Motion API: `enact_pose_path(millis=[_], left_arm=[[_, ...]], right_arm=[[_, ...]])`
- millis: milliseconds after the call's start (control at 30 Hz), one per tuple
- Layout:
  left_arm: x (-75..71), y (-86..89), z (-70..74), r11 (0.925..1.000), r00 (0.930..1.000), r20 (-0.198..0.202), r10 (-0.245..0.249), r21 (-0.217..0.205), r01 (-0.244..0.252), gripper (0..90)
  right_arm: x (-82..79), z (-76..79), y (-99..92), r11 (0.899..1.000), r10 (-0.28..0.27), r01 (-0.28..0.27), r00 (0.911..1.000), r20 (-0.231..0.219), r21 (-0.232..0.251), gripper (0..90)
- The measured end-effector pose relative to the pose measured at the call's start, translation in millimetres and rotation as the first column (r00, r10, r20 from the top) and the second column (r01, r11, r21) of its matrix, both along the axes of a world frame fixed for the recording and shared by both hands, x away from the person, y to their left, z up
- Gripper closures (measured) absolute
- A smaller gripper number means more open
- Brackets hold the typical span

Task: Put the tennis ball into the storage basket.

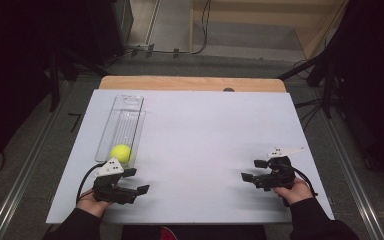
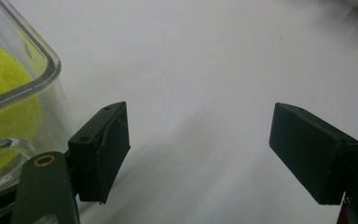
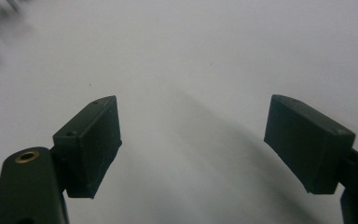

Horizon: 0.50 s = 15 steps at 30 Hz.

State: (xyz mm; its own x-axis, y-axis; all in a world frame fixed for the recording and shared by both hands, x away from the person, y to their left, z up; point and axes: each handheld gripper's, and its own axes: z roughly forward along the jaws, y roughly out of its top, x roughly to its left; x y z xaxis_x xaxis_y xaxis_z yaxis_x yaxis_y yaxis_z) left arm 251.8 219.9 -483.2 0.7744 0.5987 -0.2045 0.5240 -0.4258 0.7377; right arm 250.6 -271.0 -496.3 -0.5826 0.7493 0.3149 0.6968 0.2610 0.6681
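Observation:
A yellow-green tennis ball (image 1: pixel 121 152) lies at the near end of a long clear plastic container (image 1: pixel 128 101) on the left of the white board. My left gripper (image 1: pixel 136 181) rests just in front of that end, pointing right, open with nothing between its jaws. In the left gripper view the ball (image 2: pixel 0 93) shows through the container's rounded corner (image 2: pixel 46 60), beside the left gripper (image 2: pixel 198 144) and its left pad (image 2: pixel 105 149). My right gripper (image 1: pixel 253 169) sits low at the board's near right, pointing left. In the right gripper view the right gripper (image 3: pixel 193 140) stands open over bare white surface.
The white board (image 1: pixel 205 125) covers a wooden table (image 1: pixel 190 83) whose far edge shows behind it. Dark stands and cables (image 1: pixel 310 107) surround the table on the floor. A hand holds each gripper at the near edge.

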Motion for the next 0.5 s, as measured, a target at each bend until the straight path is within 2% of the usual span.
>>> enact_pose_path(millis=[500], left_arm=[[0.2, -0.2, 0.5, 1.0000, 1.0000, 0.004, -0.005, -0.001, 0.005, 20.8]], right_arm=[[-0.3, -1.4, 2.0, 1.000, 0.011, -0.011, 0.9999, -0.002, -0.017, 16.6]])
